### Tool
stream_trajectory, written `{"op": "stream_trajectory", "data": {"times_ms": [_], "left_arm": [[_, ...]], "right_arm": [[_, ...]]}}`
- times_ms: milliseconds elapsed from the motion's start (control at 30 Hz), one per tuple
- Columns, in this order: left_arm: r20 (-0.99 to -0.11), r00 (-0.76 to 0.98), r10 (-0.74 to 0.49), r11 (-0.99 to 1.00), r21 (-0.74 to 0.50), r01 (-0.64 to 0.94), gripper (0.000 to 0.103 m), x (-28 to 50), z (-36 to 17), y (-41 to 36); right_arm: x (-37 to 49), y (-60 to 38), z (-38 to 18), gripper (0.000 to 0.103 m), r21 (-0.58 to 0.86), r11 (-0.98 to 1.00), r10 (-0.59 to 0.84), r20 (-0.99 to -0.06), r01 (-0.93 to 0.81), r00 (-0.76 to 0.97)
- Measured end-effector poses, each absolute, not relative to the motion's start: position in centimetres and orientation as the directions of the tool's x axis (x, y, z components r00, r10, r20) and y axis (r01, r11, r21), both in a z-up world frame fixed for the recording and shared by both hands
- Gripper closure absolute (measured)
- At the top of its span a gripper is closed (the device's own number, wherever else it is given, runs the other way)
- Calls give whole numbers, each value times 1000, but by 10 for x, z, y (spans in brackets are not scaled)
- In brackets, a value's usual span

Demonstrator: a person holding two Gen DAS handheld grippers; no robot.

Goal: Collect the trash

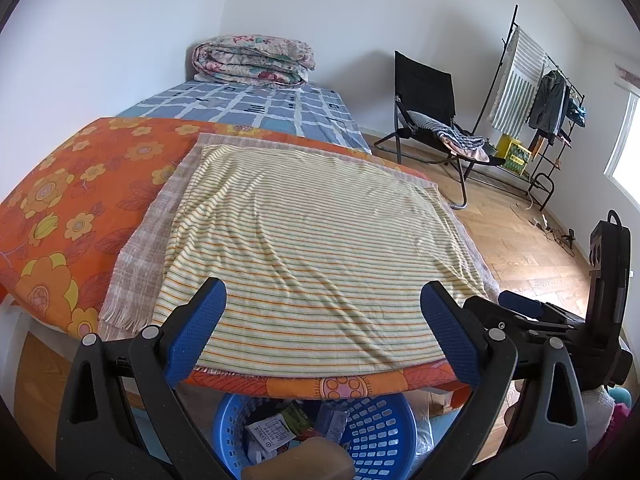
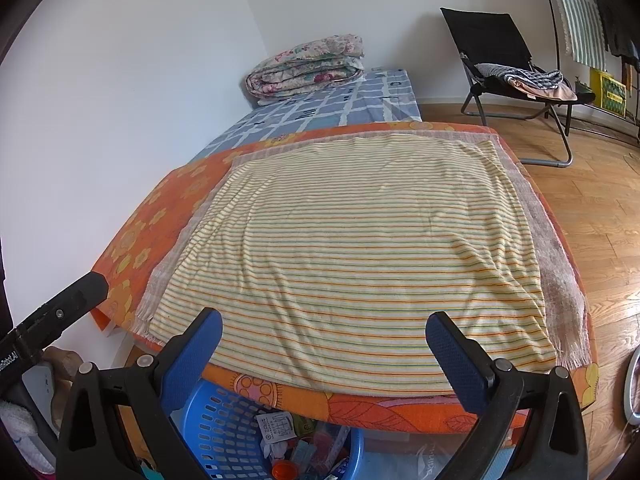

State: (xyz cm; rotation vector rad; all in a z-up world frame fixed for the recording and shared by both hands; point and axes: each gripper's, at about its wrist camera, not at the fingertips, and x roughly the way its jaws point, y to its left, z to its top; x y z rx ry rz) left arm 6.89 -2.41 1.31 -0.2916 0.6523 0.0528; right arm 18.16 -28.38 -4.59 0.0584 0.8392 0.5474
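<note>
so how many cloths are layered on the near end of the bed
3. An orange floral sheet at the bottom, a pinkish checked fringed cloth over it, and a yellow striped cloth on top. More may lie hidden underneath.

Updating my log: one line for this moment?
left hand-held gripper open | right hand-held gripper open | striped cloth bare | blue basket holds trash
</note>
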Motion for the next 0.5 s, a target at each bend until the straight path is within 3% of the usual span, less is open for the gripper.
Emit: {"op": "stream_trajectory", "data": {"times_ms": [500], "left_arm": [[-611, 791, -5, 963, -215, -160, 4, 71, 15, -27]], "right_arm": [[182, -286, -48, 0, 265, 862, 483, -692, -433, 537]]}}
